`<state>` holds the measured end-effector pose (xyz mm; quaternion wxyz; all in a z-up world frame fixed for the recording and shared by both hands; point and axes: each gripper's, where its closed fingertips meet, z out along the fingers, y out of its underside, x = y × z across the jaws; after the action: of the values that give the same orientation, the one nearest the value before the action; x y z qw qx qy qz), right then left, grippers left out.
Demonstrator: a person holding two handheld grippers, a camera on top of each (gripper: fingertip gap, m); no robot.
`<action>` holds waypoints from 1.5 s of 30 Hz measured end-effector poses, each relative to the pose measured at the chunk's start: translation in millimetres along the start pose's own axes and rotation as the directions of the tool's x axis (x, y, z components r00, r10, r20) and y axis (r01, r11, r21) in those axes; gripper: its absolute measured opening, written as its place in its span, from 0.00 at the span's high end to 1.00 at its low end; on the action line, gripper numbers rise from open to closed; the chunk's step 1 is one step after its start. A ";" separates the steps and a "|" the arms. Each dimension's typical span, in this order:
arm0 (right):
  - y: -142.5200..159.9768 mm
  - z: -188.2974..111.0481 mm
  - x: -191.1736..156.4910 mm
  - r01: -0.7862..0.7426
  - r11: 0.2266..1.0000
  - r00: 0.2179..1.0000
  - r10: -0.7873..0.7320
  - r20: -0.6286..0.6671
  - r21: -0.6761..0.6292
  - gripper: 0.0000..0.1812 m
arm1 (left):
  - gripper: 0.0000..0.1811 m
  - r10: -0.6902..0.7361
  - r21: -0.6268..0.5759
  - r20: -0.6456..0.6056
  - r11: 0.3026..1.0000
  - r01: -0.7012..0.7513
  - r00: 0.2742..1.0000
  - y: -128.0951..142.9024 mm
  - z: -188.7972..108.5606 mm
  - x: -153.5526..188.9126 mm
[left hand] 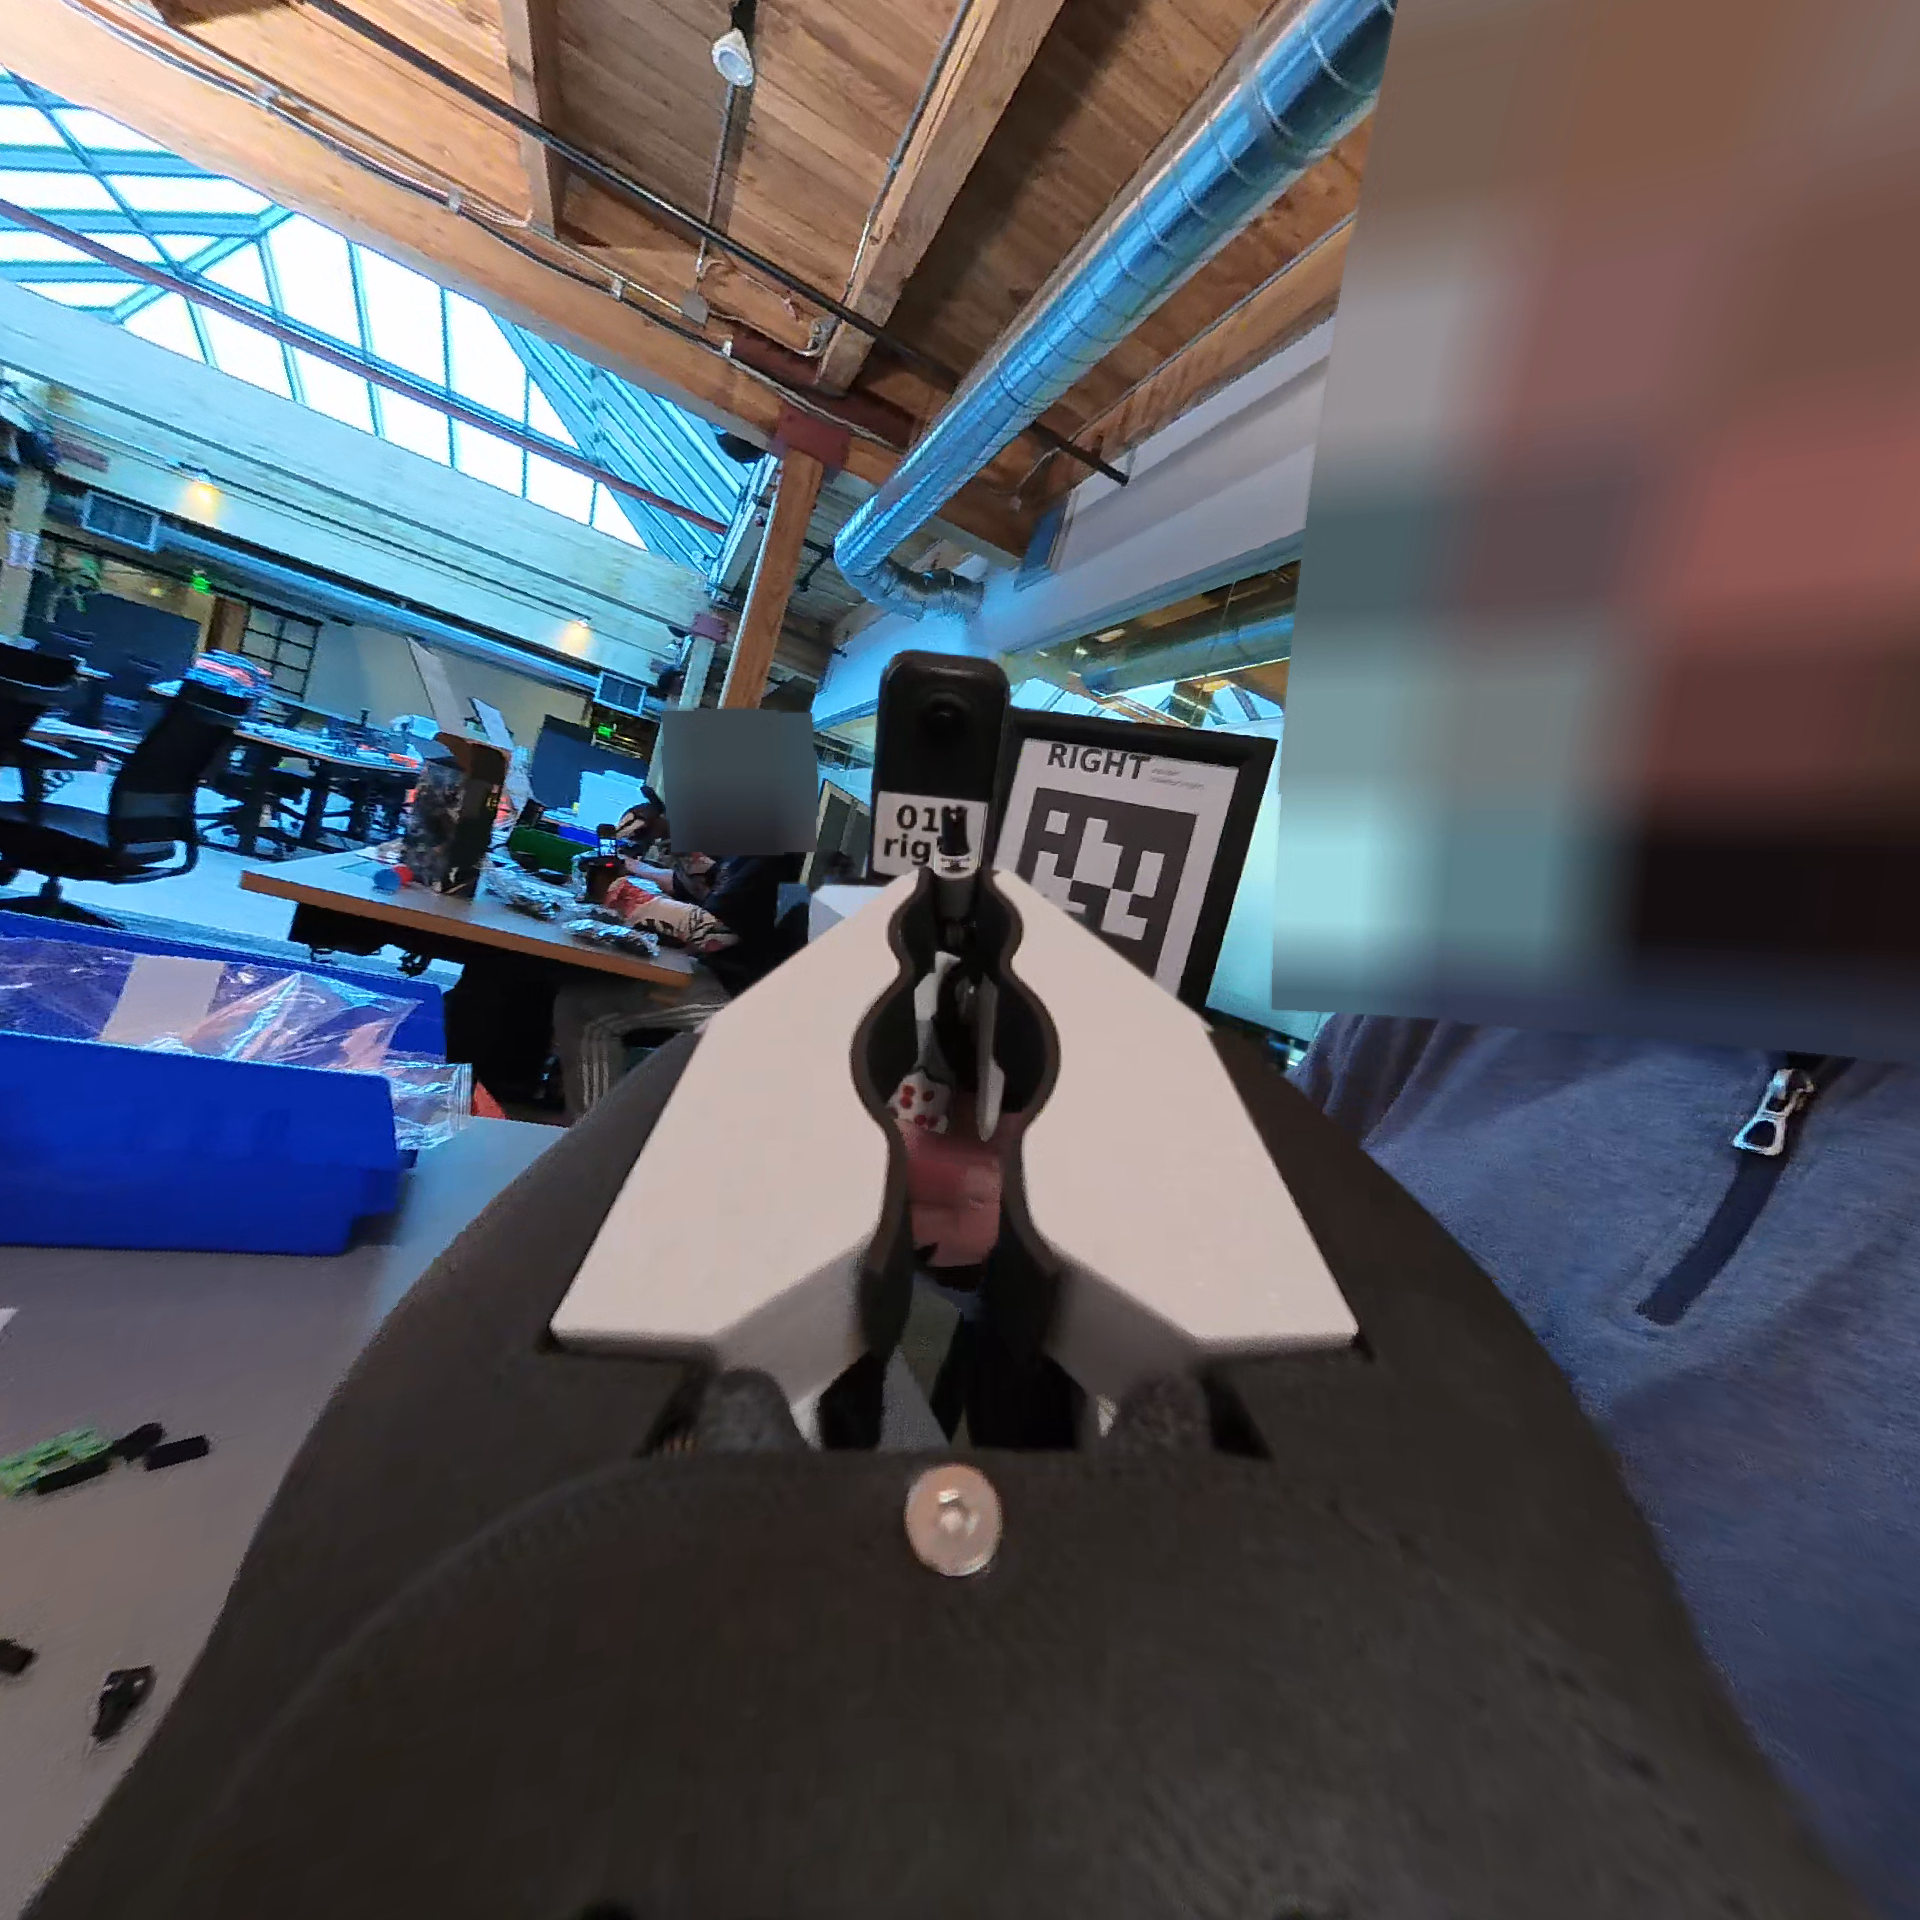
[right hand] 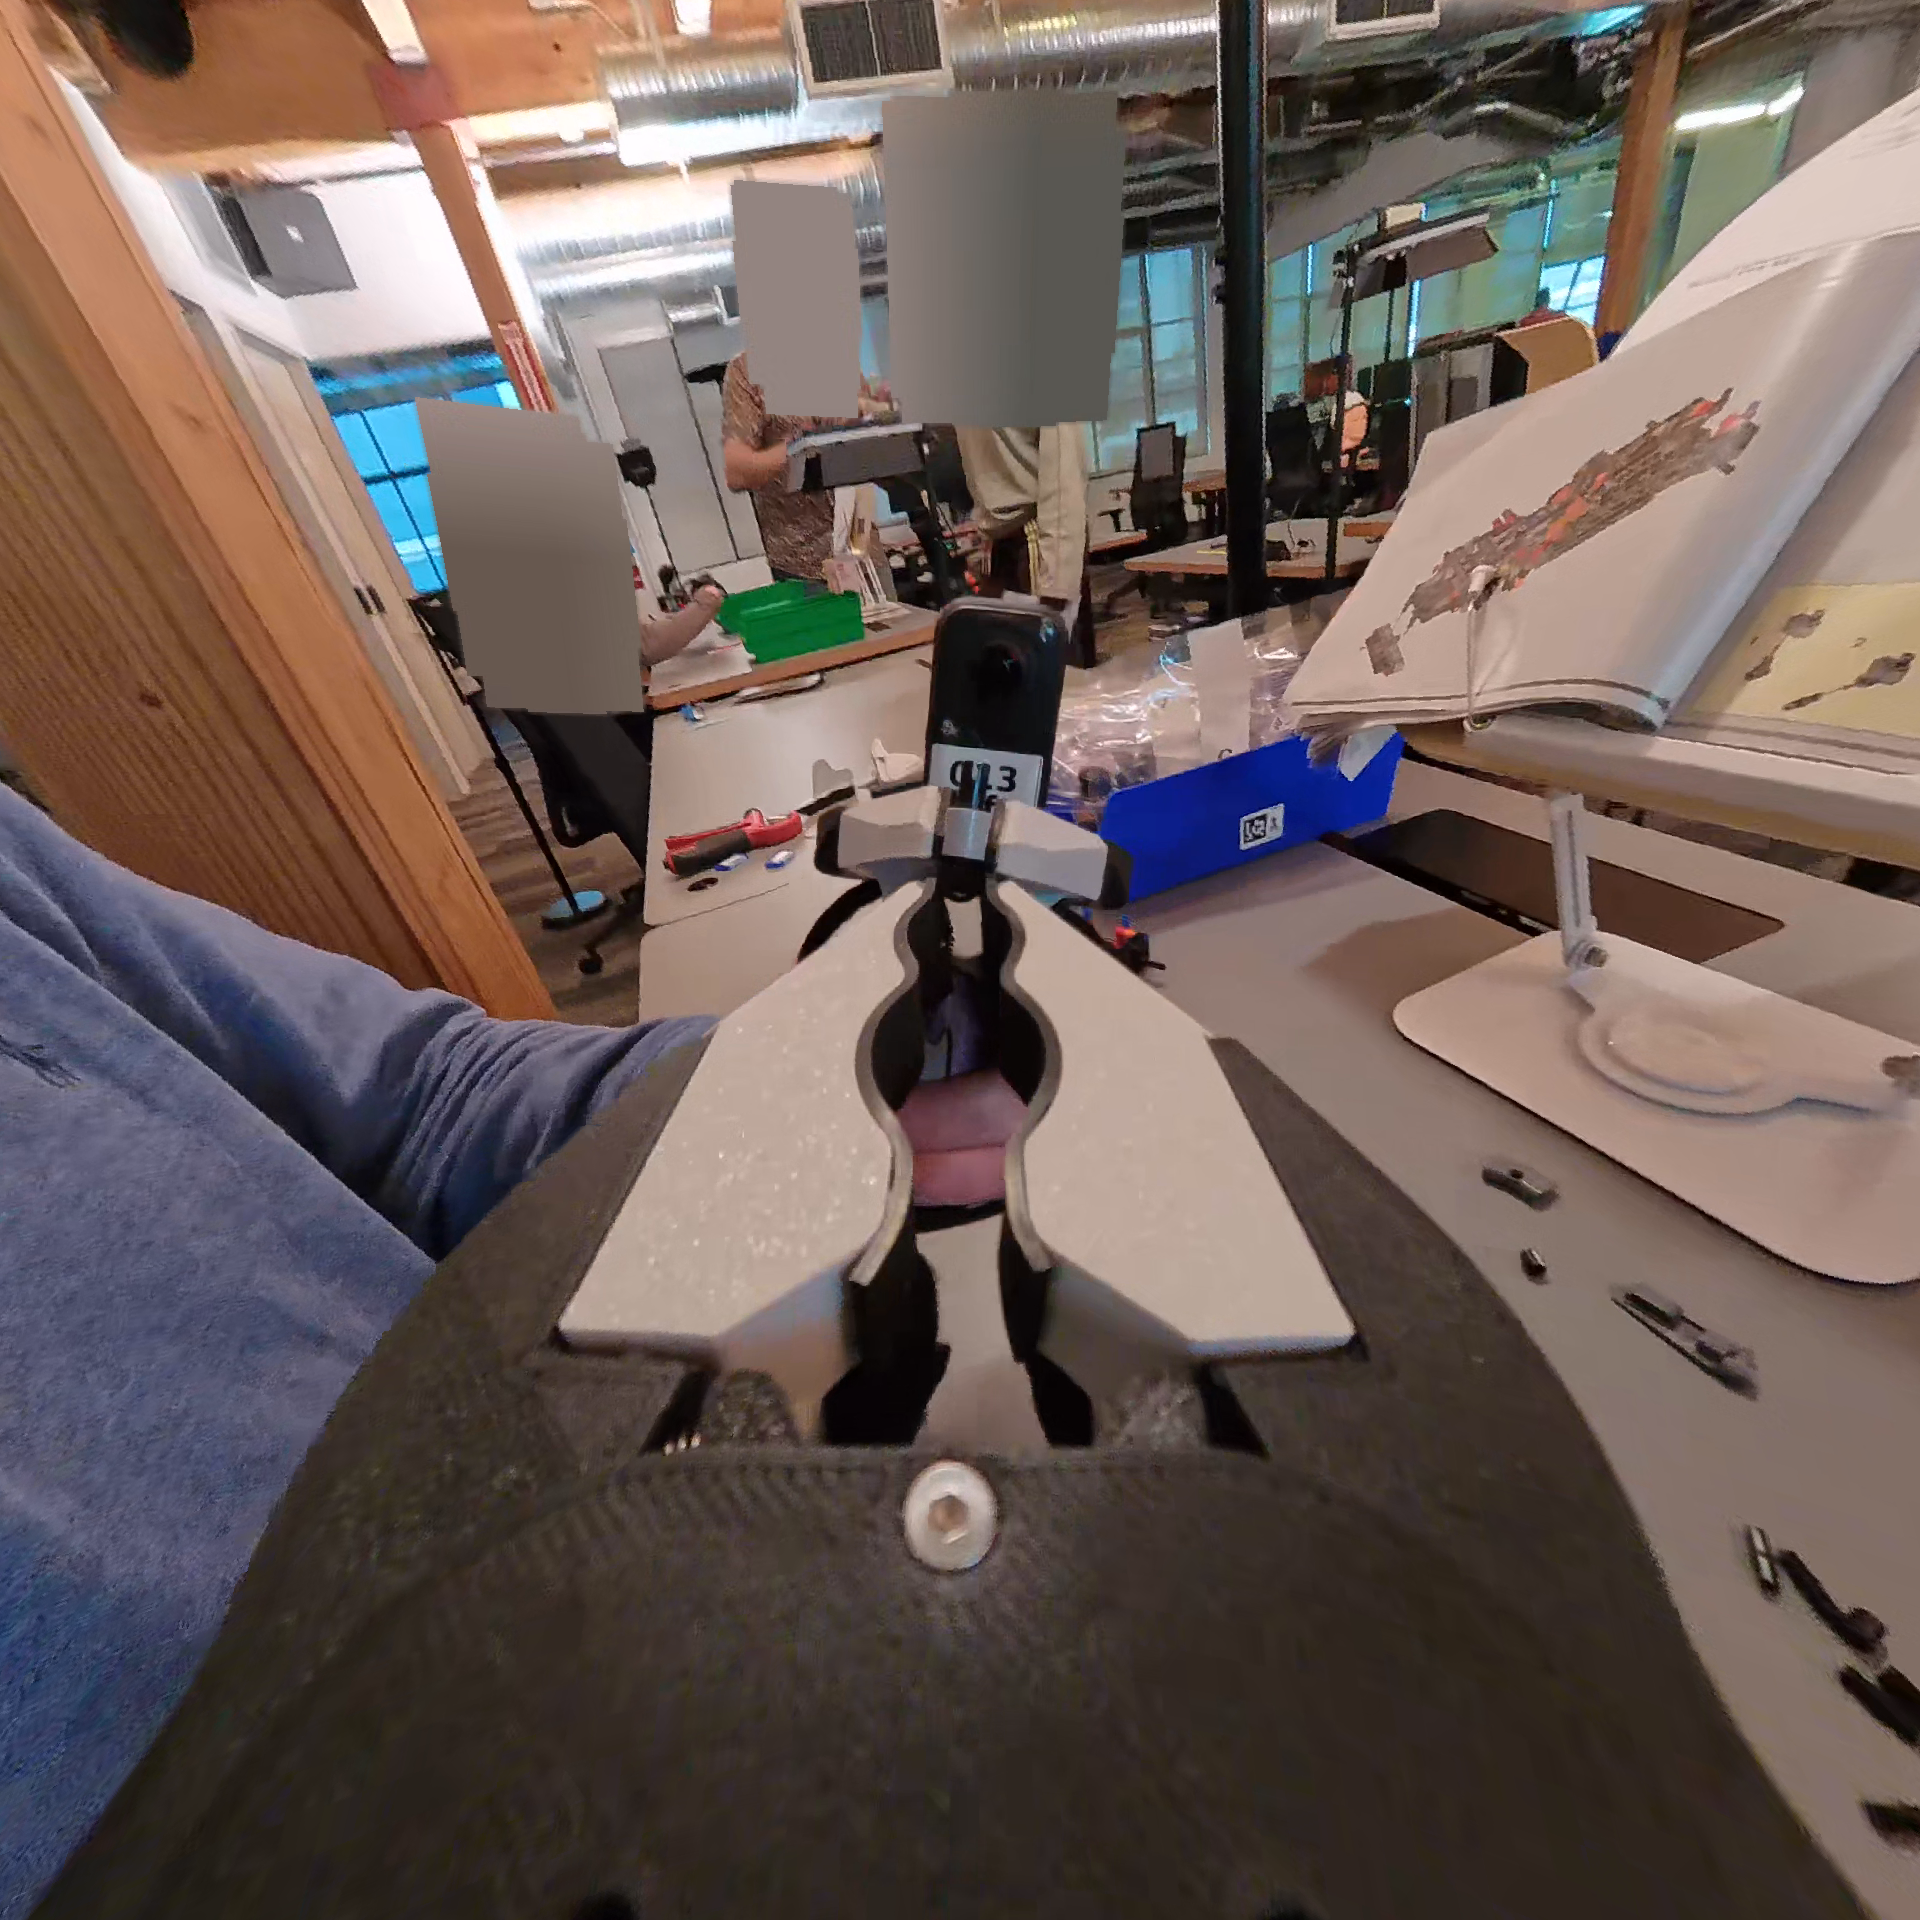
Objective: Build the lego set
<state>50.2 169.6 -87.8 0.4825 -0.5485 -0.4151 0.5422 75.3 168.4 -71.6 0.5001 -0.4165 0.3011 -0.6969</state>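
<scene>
Two grippers, left (left hand: 954, 894) and right (right hand: 961, 894), clench one small piece; blue bin (left hand: 187, 1153) holds plastic bags (left hand: 208, 1008).

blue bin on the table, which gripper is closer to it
Left. The blue bin sits right beside the left gripper; the right gripper sits farther back, facing both.

Overhead: wood beams (left hand: 665, 166), spiral metal duct (left hand: 1091, 312), sloped skylight (left hand: 343, 312) pouring daylight. Wood-panelled wall (right hand: 156, 644) at my left side. Grey desk (right hand: 1351, 997) under me. Beyond it, long desks (left hand: 468, 914), black office chairs (left hand: 135, 800), black pole (right hand: 1242, 312), windows (right hand: 1195, 332) along far wall. Carpeted floor (right hand: 520, 862) past desk edge. People at other desks, faces hidden.
</scene>
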 end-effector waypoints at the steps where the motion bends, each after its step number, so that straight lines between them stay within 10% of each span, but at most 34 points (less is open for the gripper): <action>1: 0.1 0.0 0.3 -0.009 1.000 1.000 0.009 0.004 0.009 0.98 | 0.97 0.004 0.000 0.005 1.000 -0.004 1.000 0.1 0.2 -0.3; 25: 8.1 -5.8 7.6 0.040 0.997 0.999 -0.038 0.035 -0.064 0.99 | 0.95 0.081 -0.087 0.105 0.994 -0.072 0.991 4.5 -8.9 -12.2; 45: 25.0 -9.5 10.5 0.080 0.971 0.995 -0.066 0.069 -0.226 0.98 | 0.97 0.228 -0.385 0.167 0.911 -0.149 0.959 21.8 -3.4 -17.5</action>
<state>58.7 174.3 -114.9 0.4230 -0.5679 -0.5090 0.4894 84.7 178.1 -96.4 0.5069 -0.5425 0.4115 -0.5286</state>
